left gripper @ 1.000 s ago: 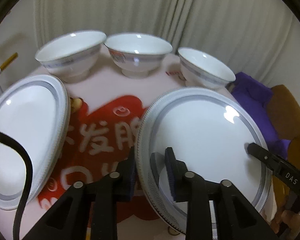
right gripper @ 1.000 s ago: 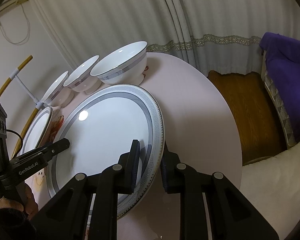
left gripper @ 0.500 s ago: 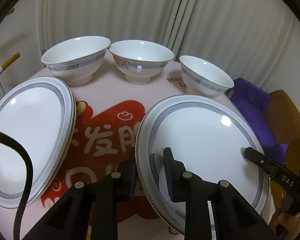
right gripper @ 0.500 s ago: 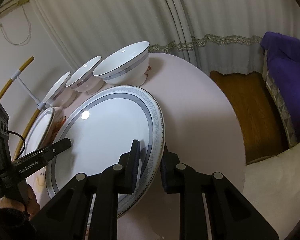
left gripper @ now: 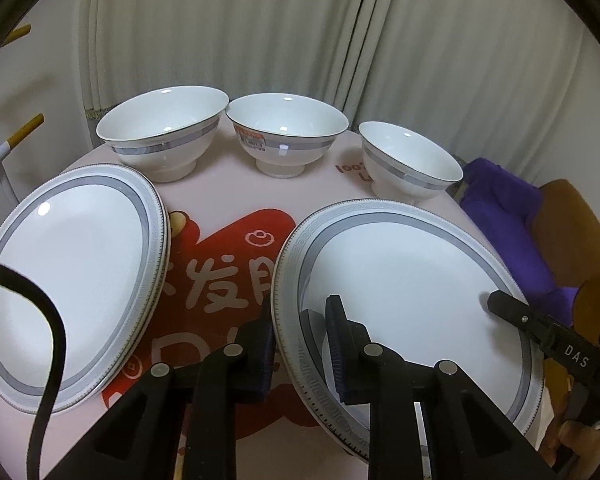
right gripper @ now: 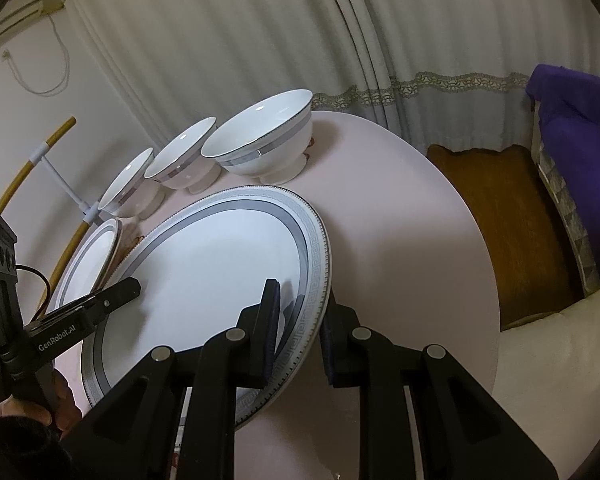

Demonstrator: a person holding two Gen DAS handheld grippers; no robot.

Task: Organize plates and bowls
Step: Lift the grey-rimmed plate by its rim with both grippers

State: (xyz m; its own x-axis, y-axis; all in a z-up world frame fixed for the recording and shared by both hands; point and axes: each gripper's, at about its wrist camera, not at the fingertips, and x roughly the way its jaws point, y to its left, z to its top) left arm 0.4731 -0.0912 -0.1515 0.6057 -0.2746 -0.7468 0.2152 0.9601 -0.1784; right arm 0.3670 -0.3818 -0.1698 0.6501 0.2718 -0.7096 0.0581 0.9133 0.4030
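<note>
A large white plate (left gripper: 412, 280) with a grey patterned rim lies low over the pink table (left gripper: 228, 184); I cannot tell if it touches. My left gripper (left gripper: 300, 314) is shut on its left rim. My right gripper (right gripper: 300, 308) is shut on its opposite rim (right gripper: 316, 264). Each gripper's finger shows in the other's view, at the plate's edge. A stack of two matching plates (left gripper: 72, 272) sits to the left. Three white bowls (left gripper: 164, 132) (left gripper: 286, 128) (left gripper: 408, 160) stand in a row behind.
A purple cloth (left gripper: 500, 208) and a brown seat (right gripper: 500, 220) lie beyond the table's right edge, with a cream cushion (right gripper: 540, 360) nearer. Curtains hang behind. A yellow-and-white hoop (right gripper: 48, 160) leans at the left. A black cable (left gripper: 56, 340) crosses the stacked plates.
The left gripper's jaws have narrowed onto the plate's rim. In the left wrist view the bowls sit a little lower. The right gripper has kept its grip.
</note>
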